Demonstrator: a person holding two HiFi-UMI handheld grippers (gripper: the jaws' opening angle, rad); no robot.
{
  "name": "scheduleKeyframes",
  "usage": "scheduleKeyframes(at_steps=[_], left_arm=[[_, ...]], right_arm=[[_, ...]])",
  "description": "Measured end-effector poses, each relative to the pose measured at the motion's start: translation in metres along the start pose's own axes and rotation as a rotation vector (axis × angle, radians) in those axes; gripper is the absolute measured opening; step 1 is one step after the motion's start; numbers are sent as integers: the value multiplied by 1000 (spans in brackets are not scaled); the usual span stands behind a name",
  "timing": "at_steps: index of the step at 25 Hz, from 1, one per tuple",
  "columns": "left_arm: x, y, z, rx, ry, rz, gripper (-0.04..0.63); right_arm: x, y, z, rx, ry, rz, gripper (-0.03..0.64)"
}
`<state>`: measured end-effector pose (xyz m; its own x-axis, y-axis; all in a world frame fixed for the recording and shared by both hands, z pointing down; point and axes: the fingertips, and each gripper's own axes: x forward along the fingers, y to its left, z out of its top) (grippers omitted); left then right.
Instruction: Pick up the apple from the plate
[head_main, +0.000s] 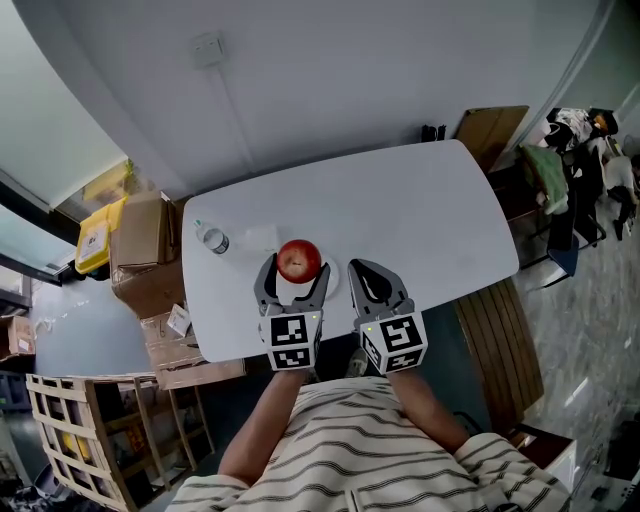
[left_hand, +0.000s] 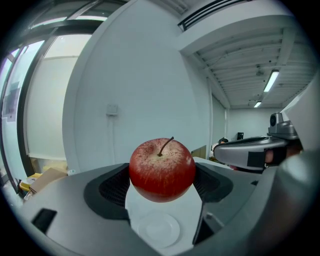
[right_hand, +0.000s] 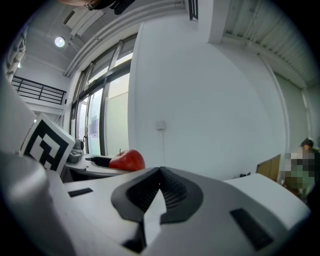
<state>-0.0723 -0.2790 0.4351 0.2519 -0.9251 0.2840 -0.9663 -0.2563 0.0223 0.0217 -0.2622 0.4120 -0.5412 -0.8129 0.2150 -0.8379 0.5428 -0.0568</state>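
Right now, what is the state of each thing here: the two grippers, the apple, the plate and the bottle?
left gripper: shut on the apple, jaws on both its sides.
right gripper: shut, nothing between its jaws.
apple: stem up, held clear above the plate.
plate: empty, on the table.
bottle: on the table, apart from the plate.

Head view: steeply down over table (head_main: 400, 200). Gripper views: low, close along jaws, toward wall (left_hand: 145, 90). All three share apple (head_main: 298, 260)
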Motion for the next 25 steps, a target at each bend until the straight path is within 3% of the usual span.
scheduleKeyframes(at_steps=[25], left_arm=[[-9,0,27,0,-101,-10,403]], right_arm=[[2,3,13,-13,-48,-10,12]])
